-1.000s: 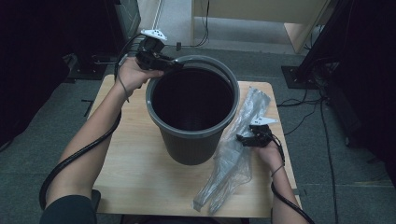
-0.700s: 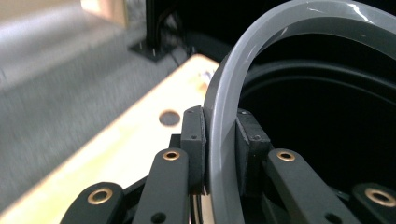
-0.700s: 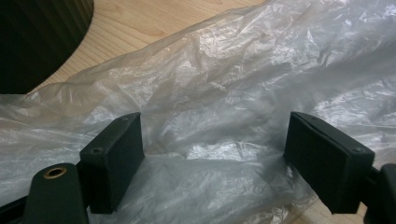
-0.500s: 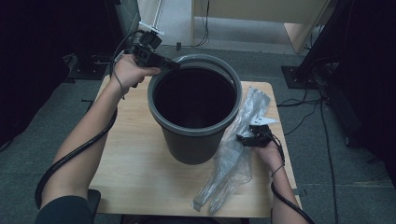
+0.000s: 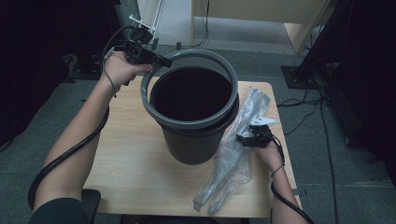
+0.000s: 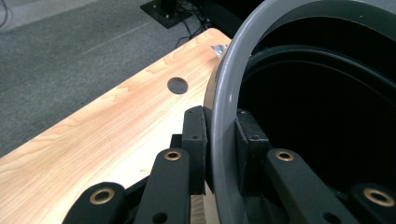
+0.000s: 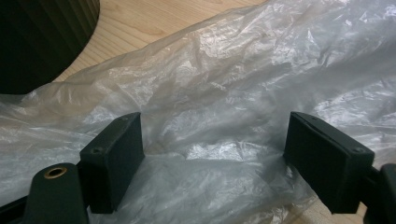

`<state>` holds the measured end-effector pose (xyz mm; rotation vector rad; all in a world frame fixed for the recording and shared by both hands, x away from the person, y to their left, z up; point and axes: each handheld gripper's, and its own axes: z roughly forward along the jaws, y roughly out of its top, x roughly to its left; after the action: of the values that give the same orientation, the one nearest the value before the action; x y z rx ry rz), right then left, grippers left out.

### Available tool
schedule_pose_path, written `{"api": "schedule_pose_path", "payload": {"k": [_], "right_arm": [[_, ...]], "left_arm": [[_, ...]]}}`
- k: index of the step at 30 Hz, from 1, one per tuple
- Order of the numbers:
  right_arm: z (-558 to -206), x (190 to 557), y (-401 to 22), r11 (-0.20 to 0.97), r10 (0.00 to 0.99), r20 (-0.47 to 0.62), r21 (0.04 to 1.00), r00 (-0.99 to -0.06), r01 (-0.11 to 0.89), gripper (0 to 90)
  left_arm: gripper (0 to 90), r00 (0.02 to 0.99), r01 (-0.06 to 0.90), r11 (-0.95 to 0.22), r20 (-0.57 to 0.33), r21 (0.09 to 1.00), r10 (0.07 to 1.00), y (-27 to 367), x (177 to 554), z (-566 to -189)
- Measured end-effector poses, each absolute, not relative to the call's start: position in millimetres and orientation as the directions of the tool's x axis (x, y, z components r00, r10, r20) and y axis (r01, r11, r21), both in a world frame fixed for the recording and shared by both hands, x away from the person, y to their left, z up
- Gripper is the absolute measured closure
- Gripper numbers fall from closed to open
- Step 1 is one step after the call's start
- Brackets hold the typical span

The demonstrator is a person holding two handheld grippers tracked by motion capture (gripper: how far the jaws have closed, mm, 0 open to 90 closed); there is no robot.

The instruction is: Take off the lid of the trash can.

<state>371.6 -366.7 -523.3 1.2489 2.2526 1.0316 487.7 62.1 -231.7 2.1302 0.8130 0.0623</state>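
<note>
I am clamping the grey ring (image 6: pixel 219 140) between my left gripper's (image 6: pixel 219 154) jaws above the wooden table (image 6: pixel 107 135); my right gripper (image 7: pixel 212 154) is gaping over plastic bag (image 7: pixel 233 93), apparently untouched; grey floor (image 6: pixel 60 51) beyond.

Bin's (image 5: pixel 196 140) dark inside, plastic bag's (image 7: pixel 224 88) far end past the right gripper view's edge

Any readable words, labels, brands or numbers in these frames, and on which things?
None can be read.
Bin: dark ribbed wall, no label in sight.
Grey ring, clamped by the left gripper: plain.
Clear bag under the open right gripper: no print.
Table: bare wood grain and one round hole.
</note>
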Motion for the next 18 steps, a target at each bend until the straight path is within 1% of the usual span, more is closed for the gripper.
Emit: {"api": "schedule_pose_path", "payload": {"k": [18], "right_arm": [[-523.3, 371.9, -367.4, 0.335, 0.841, 0.038, 0.748, -0.540, 0.574, 19.9]], "left_arm": [[76.9, 0.780, 0.533, -0.448, -0.210, 0.718, 0.590, 83.2, 483.7, -228.5]]}}
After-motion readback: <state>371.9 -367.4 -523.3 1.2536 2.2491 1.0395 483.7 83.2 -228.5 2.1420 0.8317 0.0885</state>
